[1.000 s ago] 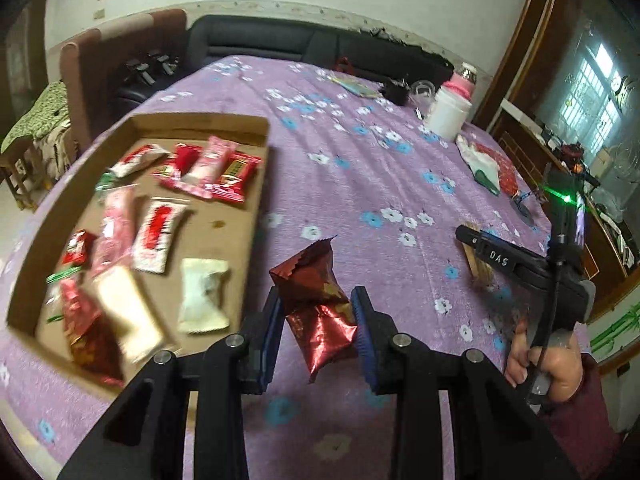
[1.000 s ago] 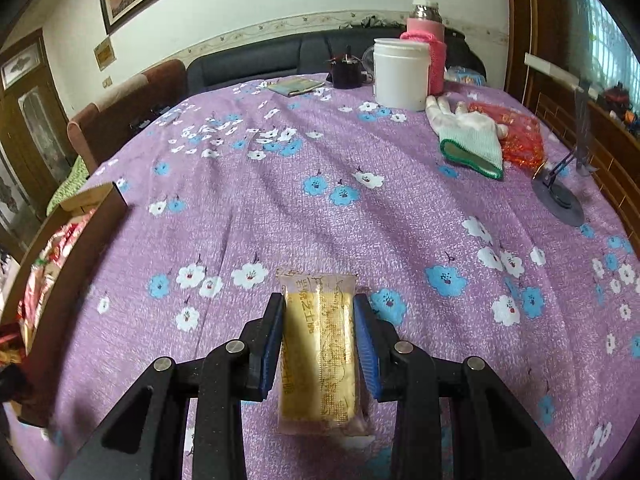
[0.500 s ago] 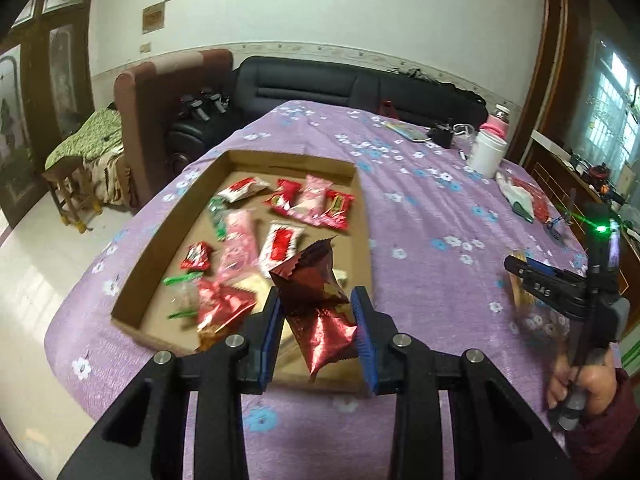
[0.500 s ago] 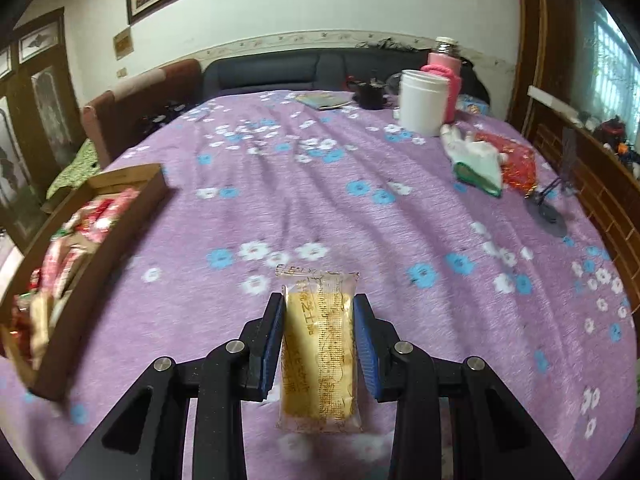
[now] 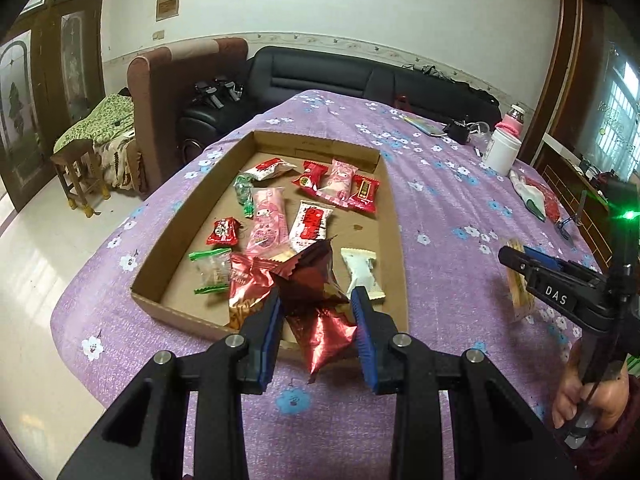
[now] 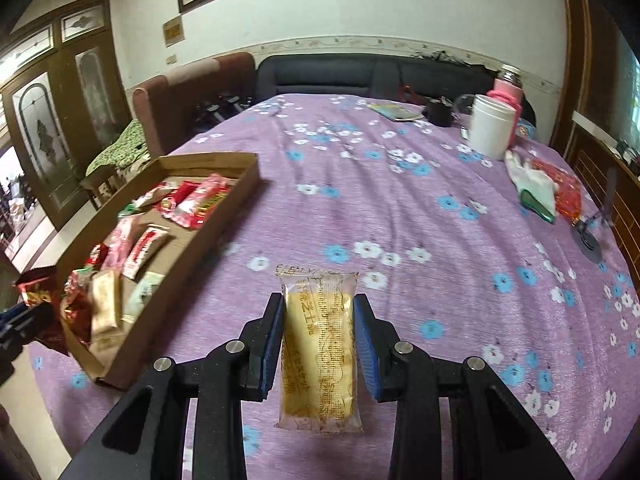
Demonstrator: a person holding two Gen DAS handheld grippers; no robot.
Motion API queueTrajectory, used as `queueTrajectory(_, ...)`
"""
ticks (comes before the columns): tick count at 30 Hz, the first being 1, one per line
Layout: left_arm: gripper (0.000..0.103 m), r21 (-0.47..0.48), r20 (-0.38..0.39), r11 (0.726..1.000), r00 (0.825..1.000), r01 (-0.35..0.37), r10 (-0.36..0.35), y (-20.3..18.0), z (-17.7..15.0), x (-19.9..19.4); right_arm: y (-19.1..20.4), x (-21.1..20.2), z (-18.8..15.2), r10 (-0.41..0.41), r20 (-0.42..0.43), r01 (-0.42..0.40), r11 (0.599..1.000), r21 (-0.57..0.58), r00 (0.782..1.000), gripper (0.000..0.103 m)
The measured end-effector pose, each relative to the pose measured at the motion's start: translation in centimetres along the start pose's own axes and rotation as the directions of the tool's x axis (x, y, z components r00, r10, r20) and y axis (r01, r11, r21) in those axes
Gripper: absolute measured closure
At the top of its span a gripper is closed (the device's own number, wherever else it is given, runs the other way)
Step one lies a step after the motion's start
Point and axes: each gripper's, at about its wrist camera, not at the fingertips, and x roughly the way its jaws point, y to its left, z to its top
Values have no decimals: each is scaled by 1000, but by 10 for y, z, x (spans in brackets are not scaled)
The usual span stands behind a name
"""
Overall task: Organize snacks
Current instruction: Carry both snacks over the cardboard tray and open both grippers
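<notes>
Room: sitting room, dark sofa and framed picture behind; a bench under a purple flowered cloth [image 6: 400, 200].
Left hand-held gripper [image 5: 316, 332]: jaws narrow, pads clamped on a red foil snack packet [image 5: 316, 304], carried clear of the cloth at the near edge of the cardboard tray [image 5: 160, 248].
Right hand-held gripper [image 6: 318, 336]: jaws narrow, pressed on both long sides of a yellow cake bar in clear wrap [image 6: 318, 344], above bare cloth, well right of the tray.
Handling, foil packet: light, crinkly, slippery; likely air-filled, so grip mid-body, not the crimped seam.
Handling, cake bar: soft, crushable; light squeeze across the middle seems right.
Tray: already holds many wrapped snacks [image 5: 266, 220].
Far side: white jar [image 6: 490, 130], glove [image 6: 532, 188].
</notes>
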Motion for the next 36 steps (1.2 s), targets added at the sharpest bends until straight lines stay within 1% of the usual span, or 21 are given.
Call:
queueTrajectory(4,70,-10,0,1000,1000,-4,4,7,1,1,16,0,7,28,0,-28,999,-18,1000,66)
queueTrajectory(9,70,-44,4,999,1000,-15,15,24,6,3,40,6,19,85,-18,-86,996,-34,996,66)
queueTrajectory(14,70,-111,20,993,999,-32,35,58,15,2,67,10,29,160,-36,-162,985,-54,986,66)
queueTrajectory(19,70,-141,28,988,998,-60,64,84,25,10,98,19,41,213,-61,-218,972,-90,975,66)
queueTrajectory(25,70,-158,-4,986,999,-51,51,100,36,34,129,41,60,202,-82,-212,968,-135,976,66)
queueTrajectory(27,70,-155,-5,987,999,-37,36,102,41,39,135,51,65,197,-100,-210,968,-136,975,66)
queueTrajectory(30,70,-134,-2,990,1000,-30,30,100,53,45,142,69,72,172,-120,-189,972,-143,978,66)
queueTrajectory(32,70,-109,-2,994,1000,-27,27,97,66,53,145,81,76,155,-134,-174,974,-147,979,66)
queueTrajectory(36,70,-60,-16,996,998,-66,65,96,90,76,144,102,80,128,-159,-150,980,-135,979,66)
